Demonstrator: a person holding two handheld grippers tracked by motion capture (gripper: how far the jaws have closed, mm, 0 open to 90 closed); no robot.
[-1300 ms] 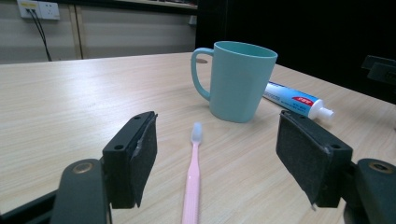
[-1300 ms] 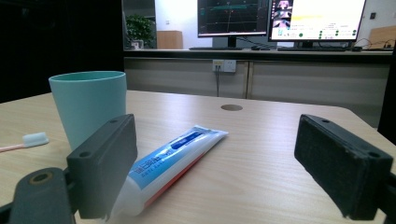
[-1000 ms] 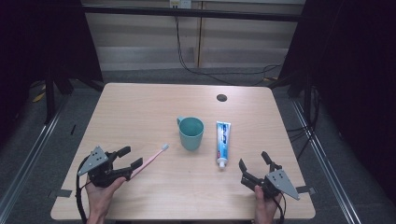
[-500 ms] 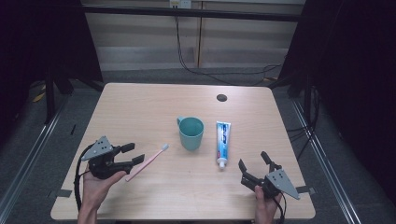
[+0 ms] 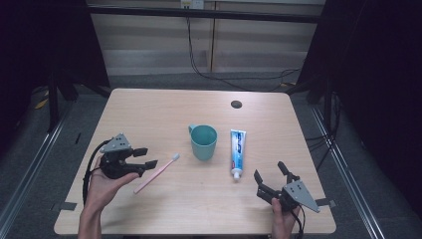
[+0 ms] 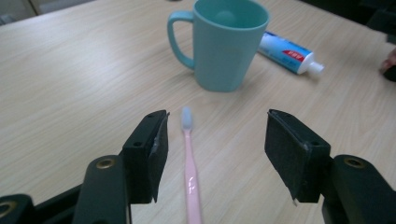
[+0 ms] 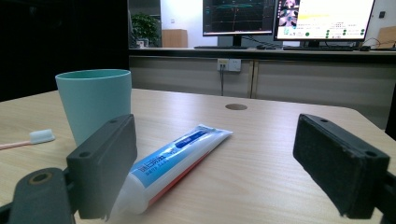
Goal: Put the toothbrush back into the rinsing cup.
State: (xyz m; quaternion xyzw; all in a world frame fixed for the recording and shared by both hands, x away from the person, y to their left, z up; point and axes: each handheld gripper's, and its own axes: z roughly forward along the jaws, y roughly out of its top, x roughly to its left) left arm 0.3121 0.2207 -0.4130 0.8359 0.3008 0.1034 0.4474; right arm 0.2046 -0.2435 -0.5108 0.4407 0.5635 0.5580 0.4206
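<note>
Left gripper [image 5: 141,160] over pink toothbrush [image 6: 190,172], fingers spread either side of handle, just been closing, no contact; toothbrush flat on table [image 5: 164,112], bristles toward teal cup [image 5: 204,142]. Right gripper [image 5: 271,178] near toothpaste tube [image 5: 237,152], fingers spread, empty.

Left gripper [image 5: 145,157]: black body, grey three-cornered plate on top, black cable looping off rear; fingers [image 6: 148,151] blocky black, dark flat pads, brass-coloured screw at base of each. Right gripper [image 5: 271,178]: same black build, grey three-cornered plate with small dark holes, black cable at rear; fingers [image 7: 103,163] thick, matte black, brass-coloured screw. Forearms bare, no sleeves.
</note>
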